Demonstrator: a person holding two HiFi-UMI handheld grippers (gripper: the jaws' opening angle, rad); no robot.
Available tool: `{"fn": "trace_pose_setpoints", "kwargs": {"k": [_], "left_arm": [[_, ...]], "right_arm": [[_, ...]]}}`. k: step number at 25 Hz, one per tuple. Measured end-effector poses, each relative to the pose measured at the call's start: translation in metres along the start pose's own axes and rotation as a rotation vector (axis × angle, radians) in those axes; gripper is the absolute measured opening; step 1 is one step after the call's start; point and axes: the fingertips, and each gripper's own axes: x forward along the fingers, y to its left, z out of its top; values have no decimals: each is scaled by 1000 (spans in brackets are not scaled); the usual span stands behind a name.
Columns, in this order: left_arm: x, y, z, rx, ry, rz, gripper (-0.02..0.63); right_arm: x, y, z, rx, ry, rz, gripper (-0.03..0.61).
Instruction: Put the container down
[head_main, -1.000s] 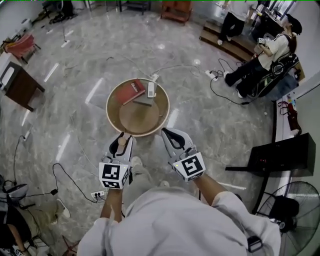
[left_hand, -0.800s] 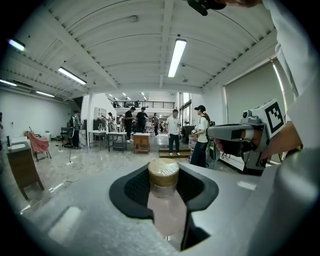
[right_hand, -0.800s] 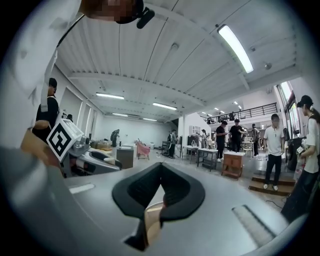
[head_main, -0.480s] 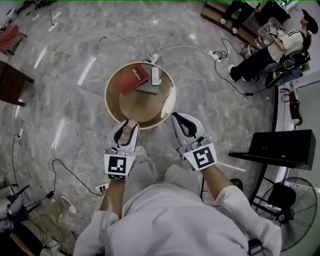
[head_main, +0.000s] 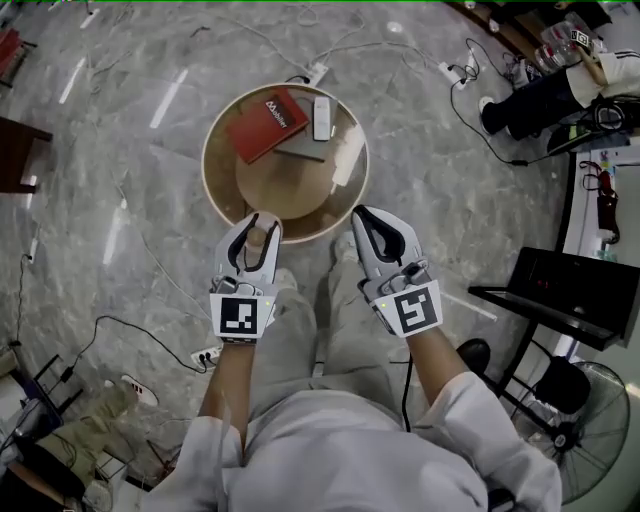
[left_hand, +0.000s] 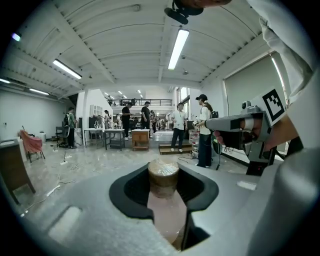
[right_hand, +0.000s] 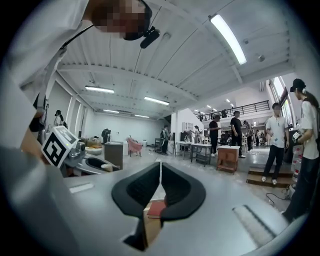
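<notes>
I hold a round wooden container (head_main: 222, 195) between both grippers, low over the grey stone floor. A red book (head_main: 265, 125), a white remote (head_main: 322, 117) and a grey flat piece lie inside it. My left gripper (head_main: 256, 232) is at the near left rim, shut on a round wooden handle knob (left_hand: 163, 181); the same left gripper (left_hand: 163, 170) shows the knob filling its jaws. My right gripper (head_main: 361, 221) is shut on the near right rim. Along the right gripper (right_hand: 160, 167), the jaws meet tip to tip over the container's wooden wall (right_hand: 150, 225) and the red book (right_hand: 156, 209).
Cables and a power strip (head_main: 314, 72) lie on the floor behind the container, another strip (head_main: 200, 356) at the lower left. A black table (head_main: 560, 290) and a fan (head_main: 590, 400) stand at the right. A seated person (head_main: 545, 100) is at the far right. My shoes (head_main: 283, 282) are below the container.
Both grippers have come down with the container still held between them, and the floor looks nearer. The book, remote and grey piece have stayed in place inside it.
</notes>
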Motion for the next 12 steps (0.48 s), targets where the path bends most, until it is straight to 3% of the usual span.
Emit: {"fn": "trace_pose_setpoints", "kwargs": {"k": [5, 12], "left_arm": [[37, 9, -40, -15, 15, 26, 127], [76, 11, -94, -16, 25, 43, 127]], "right_arm": [[27, -9, -39, 63, -13, 0, 12], [53, -19, -105, 66, 5, 16, 12]]}}
